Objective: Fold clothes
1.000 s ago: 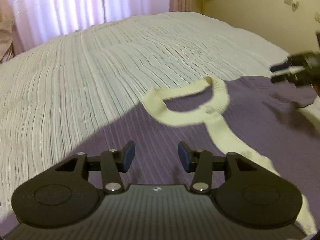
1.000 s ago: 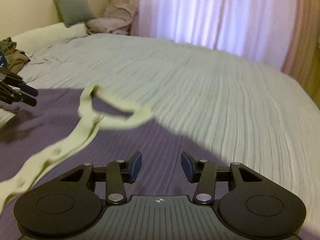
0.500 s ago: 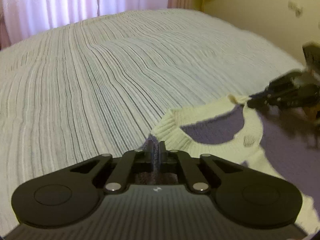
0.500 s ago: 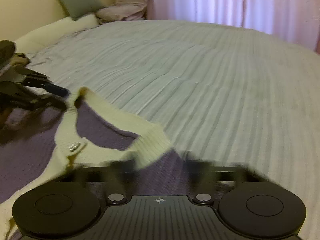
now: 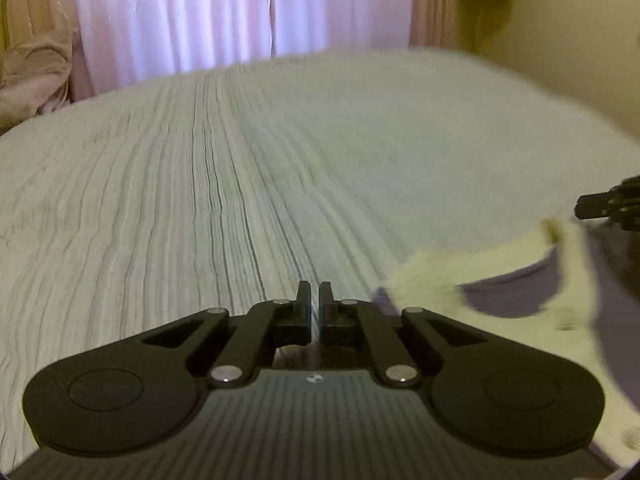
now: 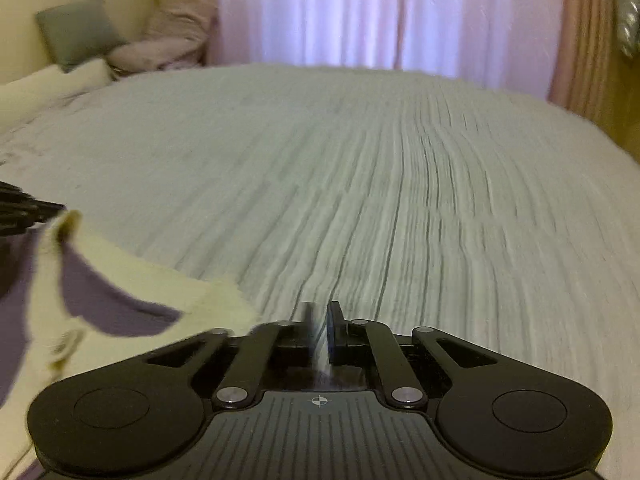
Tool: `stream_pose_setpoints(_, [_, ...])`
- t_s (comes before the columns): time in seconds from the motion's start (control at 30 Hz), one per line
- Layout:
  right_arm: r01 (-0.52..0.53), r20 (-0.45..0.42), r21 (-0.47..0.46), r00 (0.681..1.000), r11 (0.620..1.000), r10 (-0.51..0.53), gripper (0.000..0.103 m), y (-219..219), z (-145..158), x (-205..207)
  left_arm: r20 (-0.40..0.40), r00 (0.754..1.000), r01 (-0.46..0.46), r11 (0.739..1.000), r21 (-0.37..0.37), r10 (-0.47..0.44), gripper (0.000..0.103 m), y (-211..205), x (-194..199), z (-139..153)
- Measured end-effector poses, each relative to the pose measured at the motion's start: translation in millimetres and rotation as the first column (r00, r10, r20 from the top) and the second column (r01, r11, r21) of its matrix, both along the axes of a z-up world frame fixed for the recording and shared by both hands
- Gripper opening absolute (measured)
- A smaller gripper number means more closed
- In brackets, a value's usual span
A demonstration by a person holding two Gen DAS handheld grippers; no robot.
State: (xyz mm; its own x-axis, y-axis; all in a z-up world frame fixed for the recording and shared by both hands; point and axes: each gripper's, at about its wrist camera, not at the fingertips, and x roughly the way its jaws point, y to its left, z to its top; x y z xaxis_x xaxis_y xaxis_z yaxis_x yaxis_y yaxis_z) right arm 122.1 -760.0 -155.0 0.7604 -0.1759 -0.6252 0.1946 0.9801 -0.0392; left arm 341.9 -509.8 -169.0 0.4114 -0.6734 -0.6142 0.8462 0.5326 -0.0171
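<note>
A purple cardigan (image 5: pixel 516 300) with a cream collar and button band lies on the bed, and it also shows in the right wrist view (image 6: pixel 104 312). My left gripper (image 5: pixel 315 304) is shut on the cardigan's shoulder fabric, seen as a sliver of purple behind the pads. My right gripper (image 6: pixel 320 320) is shut on the other shoulder. Each gripper shows at the edge of the other's view, the right gripper (image 5: pixel 608 206) past the collar and the left gripper (image 6: pixel 24 208) at far left. The cardigan's body is hidden below both grippers.
The bed (image 5: pixel 200 200) has a pale ribbed cover stretching ahead. White curtains (image 6: pixel 380 12) hang at the far side. A grey pillow (image 6: pixel 76 28) and a bundle of pinkish bedding (image 6: pixel 168 48) lie at the head of the bed.
Both grippers went from open above the cardigan to shut on its shoulders. They have since moved forward with the fabric, so more bare bed cover fills each view.
</note>
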Motion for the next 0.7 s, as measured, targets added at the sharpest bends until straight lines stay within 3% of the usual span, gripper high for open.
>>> stream_pose_setpoints(0.07, [0.022,0.037,-0.016,0.999,1.000,-0.022,0.007,4,17,-25,-0.068,0.997,0.036,0.995,-0.091,-0.042,0.003,32,-10,13])
stream_pose_setpoints(0.13, [0.003,0.050,0.000,0.999,1.000,-0.003,0.008,10,28,-53,-0.144,0.982,0.108,0.987,-0.115,-0.124,0.008,60,-26,16])
stream_pose_setpoints(0.2, [-0.037,0.032,0.033,0.999,0.999,0.036,0.008,16,26,-77,-0.100,0.983,0.150,0.988,-0.024,-0.151,0.011,70,-44,1])
stream_pose_setpoints(0.27, [-0.034,-0.063,0.033,0.997,0.999,0.036,0.015,21,8,-83,-0.058,0.997,0.060,0.992,0.106,-0.054,0.008,70,-42,-23])
stream_pose_setpoints(0.3, [-0.009,-0.111,0.026,0.994,1.000,0.012,0.015,21,-4,-83,-0.128,0.992,-0.007,0.999,0.054,0.014,0.003,79,-31,-20])
stream_pose_setpoints(0.37, [0.066,-0.101,0.084,0.993,0.994,-0.058,0.015,16,-5,-90,-0.267,0.954,-0.149,0.988,-0.039,0.134,0.002,97,-10,-13])
stream_pose_setpoints(0.4, [0.103,-0.082,0.112,0.992,0.988,-0.094,0.021,17,5,-98,-0.290,0.941,-0.206,0.975,-0.083,0.174,0.011,112,-10,-2])
stream_pose_setpoints(0.43, [0.123,-0.054,0.124,0.992,0.985,-0.117,0.037,21,16,-108,-0.268,0.941,-0.236,0.967,-0.092,0.204,0.021,128,-15,9])
stream_pose_setpoints(0.47, [0.143,-0.026,0.137,0.990,0.980,-0.141,0.082,25,28,-117,-0.246,0.940,-0.266,0.959,-0.101,0.235,0.024,144,-21,20])
stream_pose_setpoints(0.5, [0.150,0.010,0.136,0.988,0.979,-0.153,0.097,31,39,-129,-0.227,0.938,-0.294,0.950,-0.110,0.264,0.025,161,-27,31])
stream_pose_setpoints(0.53, [0.139,0.048,0.134,0.988,0.981,-0.147,0.097,40,49,-143,-0.225,0.932,-0.316,0.942,-0.113,0.285,0.028,182,-32,37])
stream_pose_setpoints(0.6, [0.129,0.079,0.169,0.986,0.977,-0.144,0.097,53,64,-167,-0.274,0.895,-0.394,0.912,-0.111,0.353,0.033,226,-45,43])
stream_pose_setpoints(0.7, [0.164,0.092,0.271,0.976,0.949,-0.195,0.097,71,69,-201,-0.392,0.783,-0.562,0.819,-0.113,0.483,0.034,307,-58,36])
